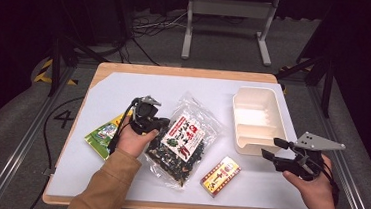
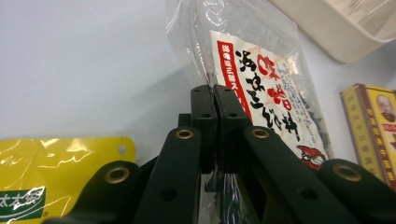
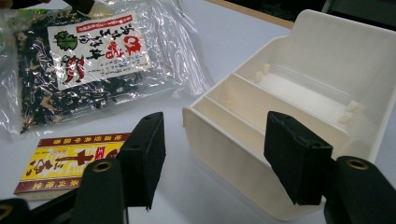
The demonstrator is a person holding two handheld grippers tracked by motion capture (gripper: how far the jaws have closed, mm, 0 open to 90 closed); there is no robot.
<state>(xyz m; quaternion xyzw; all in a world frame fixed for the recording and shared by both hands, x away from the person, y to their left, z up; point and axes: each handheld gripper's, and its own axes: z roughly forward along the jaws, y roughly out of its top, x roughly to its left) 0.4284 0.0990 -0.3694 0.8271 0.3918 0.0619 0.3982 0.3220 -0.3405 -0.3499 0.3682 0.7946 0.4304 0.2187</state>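
The left gripper [image 2: 214,100] was clenched on the edge of the clear seaweed bag [image 2: 261,98], its jaws pinching the plastic. The bag lay mid-surface, between a yellow-green packet [image 1: 105,134] at its left and a small yellow-and-red box [image 1: 221,175] at its right. The right gripper [image 3: 219,154] hung released, jaws apart with nothing between them, just before the near wall of the cream divided tray [image 3: 233,154] on the white surface [image 1: 124,87].

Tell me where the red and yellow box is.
In the high view the box lies on the table's near right part, just right of the seaweed bag and in front of the white bin.
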